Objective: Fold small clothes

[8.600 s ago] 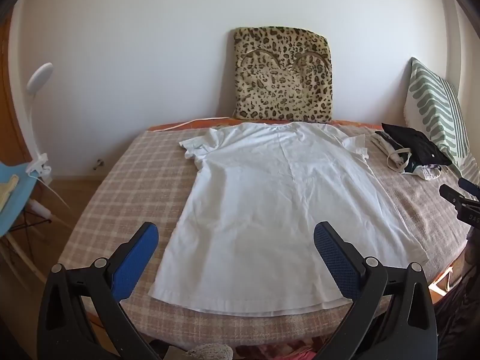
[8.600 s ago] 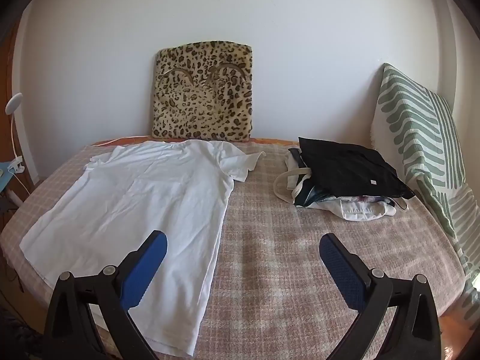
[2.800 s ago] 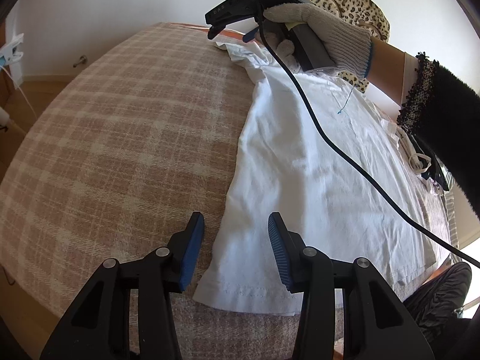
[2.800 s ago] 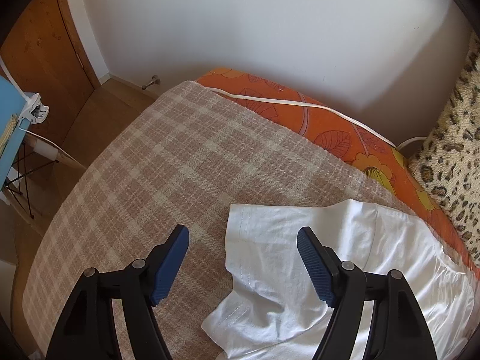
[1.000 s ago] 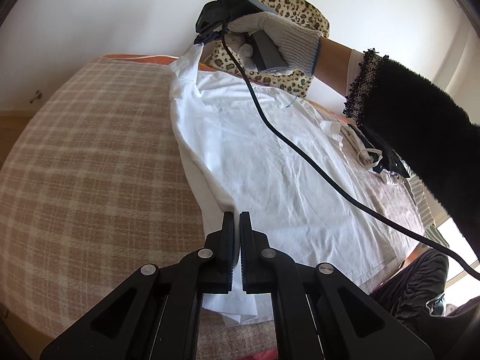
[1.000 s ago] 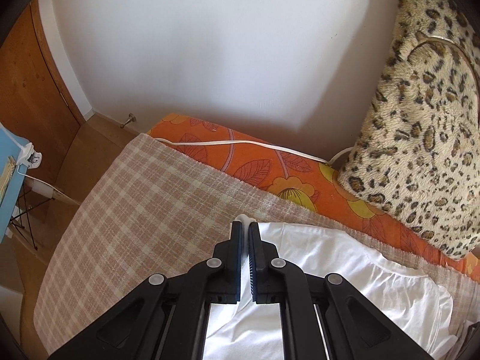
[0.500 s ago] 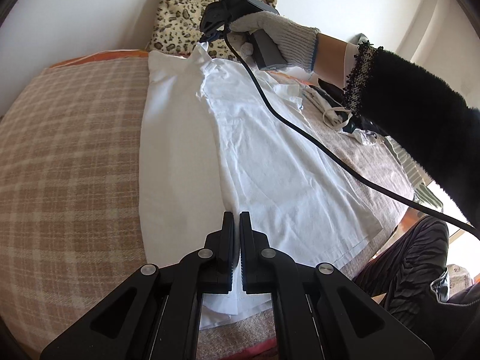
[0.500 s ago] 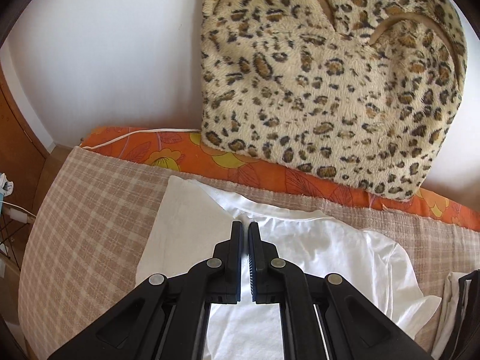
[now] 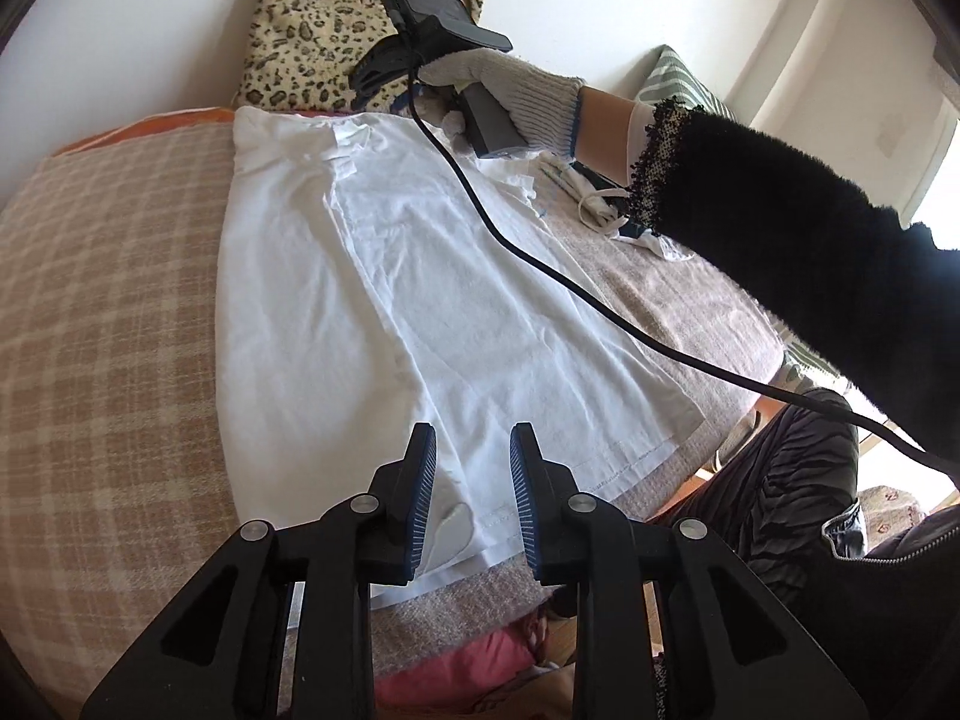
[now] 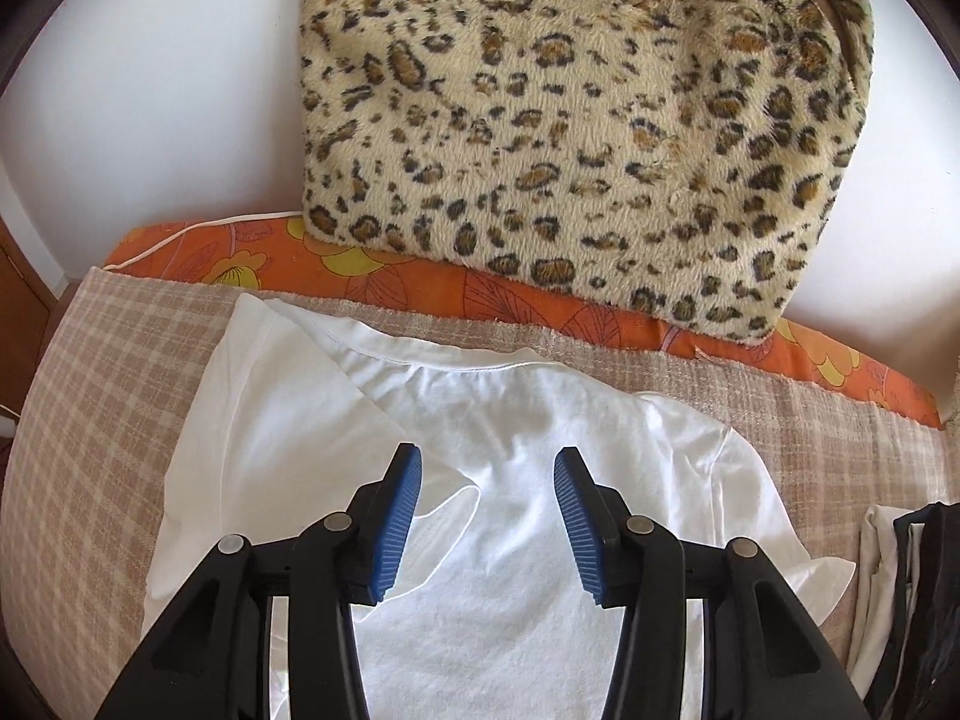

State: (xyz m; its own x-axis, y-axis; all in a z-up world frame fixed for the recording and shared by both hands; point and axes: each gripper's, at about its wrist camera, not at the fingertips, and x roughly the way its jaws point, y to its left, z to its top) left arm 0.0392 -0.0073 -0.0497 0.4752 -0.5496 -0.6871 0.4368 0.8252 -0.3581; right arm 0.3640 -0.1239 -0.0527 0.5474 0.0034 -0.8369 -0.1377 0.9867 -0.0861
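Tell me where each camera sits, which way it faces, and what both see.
Left wrist: on the left gripper at the hem, looking up the shirt toward the leopard cushion; shows its open fingers, the right gloved hand and sleeve.
Right wrist: on the right gripper over the collar, facing the cushion; shows only its open fingers.
Shared: shirt, cushion, plaid blanket.

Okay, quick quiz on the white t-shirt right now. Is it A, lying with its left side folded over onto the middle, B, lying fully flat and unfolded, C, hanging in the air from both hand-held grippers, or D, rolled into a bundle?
A: the white t-shirt lies on the plaid blanket with its left side folded onto the body, while the left hand-held gripper and right hand-held gripper stand open above it.
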